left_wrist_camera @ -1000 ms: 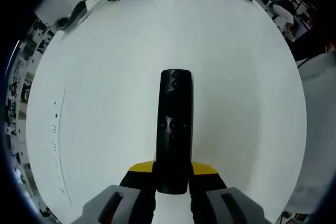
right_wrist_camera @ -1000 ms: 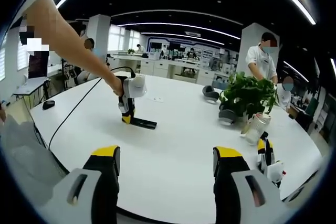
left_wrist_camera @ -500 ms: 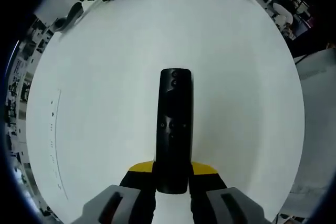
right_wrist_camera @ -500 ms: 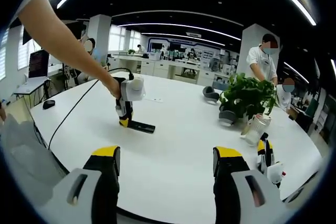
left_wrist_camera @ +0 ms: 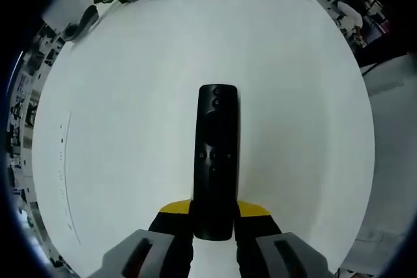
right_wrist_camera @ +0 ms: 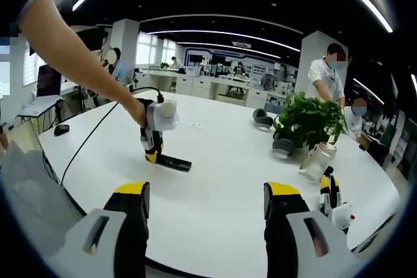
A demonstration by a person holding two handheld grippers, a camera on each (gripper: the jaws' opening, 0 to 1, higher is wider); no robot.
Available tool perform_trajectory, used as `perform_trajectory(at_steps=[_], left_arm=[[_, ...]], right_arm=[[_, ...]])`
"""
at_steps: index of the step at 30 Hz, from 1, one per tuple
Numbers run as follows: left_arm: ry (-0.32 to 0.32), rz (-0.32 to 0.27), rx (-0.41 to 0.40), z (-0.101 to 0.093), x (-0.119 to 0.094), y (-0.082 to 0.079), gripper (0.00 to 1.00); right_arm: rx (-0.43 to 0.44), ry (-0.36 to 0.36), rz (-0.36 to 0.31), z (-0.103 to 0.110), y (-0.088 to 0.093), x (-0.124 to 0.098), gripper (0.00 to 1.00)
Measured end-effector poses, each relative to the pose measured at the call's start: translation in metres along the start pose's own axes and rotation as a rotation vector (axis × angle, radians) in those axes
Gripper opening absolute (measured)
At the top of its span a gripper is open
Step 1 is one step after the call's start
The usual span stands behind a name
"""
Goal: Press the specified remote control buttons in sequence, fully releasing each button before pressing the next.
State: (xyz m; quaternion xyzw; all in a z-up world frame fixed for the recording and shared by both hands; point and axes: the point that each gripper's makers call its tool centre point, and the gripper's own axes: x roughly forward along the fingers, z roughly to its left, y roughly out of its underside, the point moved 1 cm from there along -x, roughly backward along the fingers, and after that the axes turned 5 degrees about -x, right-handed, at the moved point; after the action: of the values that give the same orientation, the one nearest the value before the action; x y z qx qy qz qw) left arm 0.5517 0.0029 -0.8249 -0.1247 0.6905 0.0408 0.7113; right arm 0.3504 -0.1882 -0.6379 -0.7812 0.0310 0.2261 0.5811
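Black remote control (left_wrist_camera: 215, 161) is lying flat on the white surface (left_wrist_camera: 130, 96), its near end sitting between the yellow-tipped jaws of the left gripper (left_wrist_camera: 214, 216) — the jaws are pressing against both its sides, clamping it. Small buttons are showing on its top face, two near the far end and a cluster at mid-length. In the right gripper view the same remote (right_wrist_camera: 173, 162) is stretching out along the surface from the left gripper (right_wrist_camera: 151, 155), which a person's arm (right_wrist_camera: 78, 63) is reaching in to hold, with a black cable (right_wrist_camera: 98, 131) trailing back from it across the surface.

Right gripper (right_wrist_camera: 205, 201) is hovering well apart from the remote, its jaws standing wide apart with nothing between them — only bare surface (right_wrist_camera: 215, 180) is showing in the gap.

Further out, a potted green plant (right_wrist_camera: 309, 116) is standing at the far side of the surface, with a clear jar (right_wrist_camera: 317, 159) just beside it and a grey headset (right_wrist_camera: 262, 116) near it. Another gripper-like tool with yellow tips (right_wrist_camera: 332, 196) is lying near the surface's right edge. A computer mouse (right_wrist_camera: 60, 129) is sitting at the left edge. Two people in white tops (right_wrist_camera: 324, 69) are standing behind the plant, and office desks are filling the background.
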Motion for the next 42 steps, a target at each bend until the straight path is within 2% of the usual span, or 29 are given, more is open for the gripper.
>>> perform_trajectory(at_steps=[21,31,38,42], left_arm=[[-0.003,0.021,0.006,-0.035,-0.002,0.008,0.23],[-0.009,0.051,0.024,-0.055,-0.001,0.012,0.23],[-0.01,0.047,0.01,-0.063,-0.001,0.015,0.23],[-0.009,0.025,-0.018,-0.07,-0.002,0.018,0.23]], right_arm=[[-0.009,0.002,-0.012,0.0,-0.002,-0.001,0.72],[-0.005,0.002,-0.032,-0.001,-0.005,-0.003,0.72],[-0.003,0.0,-0.035,0.0,-0.005,-0.003,0.72],[-0.013,-0.007,-0.032,0.002,-0.005,-0.003,0.73]])
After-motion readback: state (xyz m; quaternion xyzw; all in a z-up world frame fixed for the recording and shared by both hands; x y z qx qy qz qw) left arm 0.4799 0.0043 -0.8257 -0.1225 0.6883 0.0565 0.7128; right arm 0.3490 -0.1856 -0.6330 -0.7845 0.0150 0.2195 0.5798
